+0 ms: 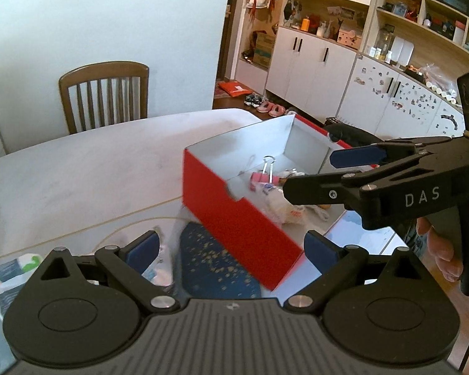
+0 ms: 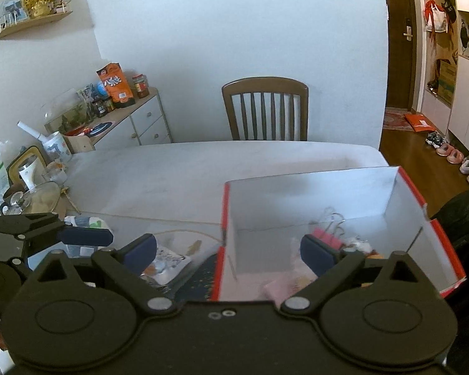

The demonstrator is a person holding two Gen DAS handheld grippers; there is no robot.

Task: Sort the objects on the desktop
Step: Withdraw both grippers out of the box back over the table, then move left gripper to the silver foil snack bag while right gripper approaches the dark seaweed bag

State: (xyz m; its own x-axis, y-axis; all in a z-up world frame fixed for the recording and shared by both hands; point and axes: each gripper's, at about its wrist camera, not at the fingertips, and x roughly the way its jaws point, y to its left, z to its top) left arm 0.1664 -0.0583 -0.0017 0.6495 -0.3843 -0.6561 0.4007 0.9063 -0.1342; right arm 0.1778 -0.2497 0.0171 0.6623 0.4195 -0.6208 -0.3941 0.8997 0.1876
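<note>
Home: dining chair [image 2: 264, 109]; shoes [image 2: 451, 156] by door.

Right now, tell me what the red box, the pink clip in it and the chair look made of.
Red box: likely cardboard, thin flat walls with folded corners, red outside, matte white inside.
Pink clip: looks like painted metal, with shiny silver wire handles.
Chair: wood, brown with a slight sheen, slatted back.
</note>
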